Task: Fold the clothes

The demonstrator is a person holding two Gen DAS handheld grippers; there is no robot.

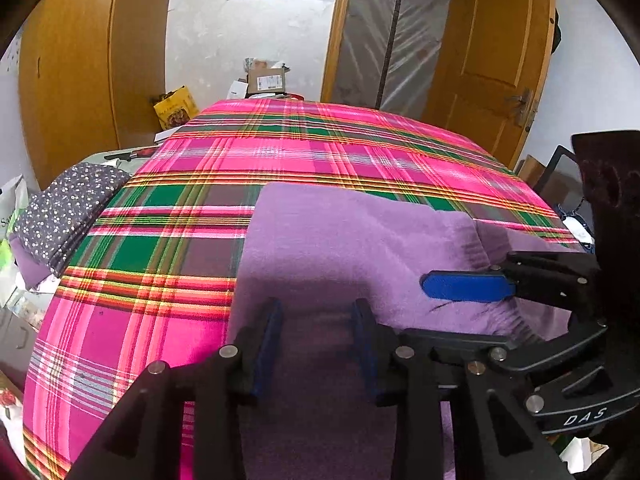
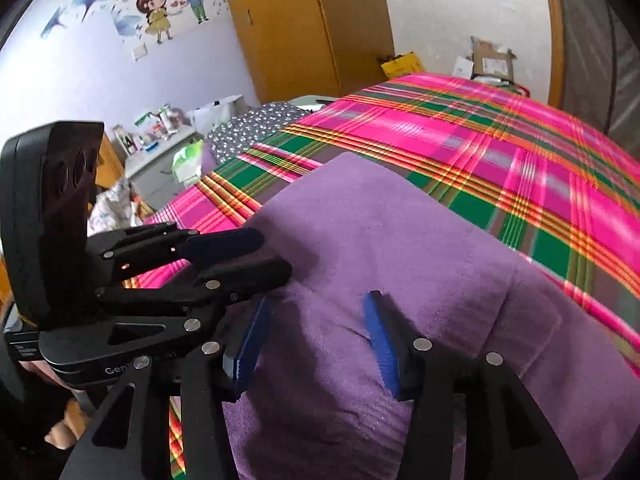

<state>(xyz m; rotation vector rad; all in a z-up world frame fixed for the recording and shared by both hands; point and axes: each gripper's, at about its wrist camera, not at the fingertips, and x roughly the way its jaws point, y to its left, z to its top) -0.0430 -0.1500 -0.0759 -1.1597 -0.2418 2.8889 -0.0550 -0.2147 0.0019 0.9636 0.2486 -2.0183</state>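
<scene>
Both grippers' jaws stand wide over the purple garment (image 1: 344,240) — nothing gripped.
Left gripper (image 1: 316,344), right gripper (image 2: 316,336): fold looks laid — next, regrip an edge.

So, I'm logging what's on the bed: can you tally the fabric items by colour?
Purple garment: 1
Pink plaid bedspread: 1
Grey floral cloth, at the bed's left edge: 1
Total: 3

A bed (image 1: 320,152) covered by a pink, green and orange plaid sheet carries a folded purple garment (image 1: 340,248) near its front edge. Left of the garment, at the bed's side edge, lies a dark floral-print cloth (image 1: 68,208).
</scene>
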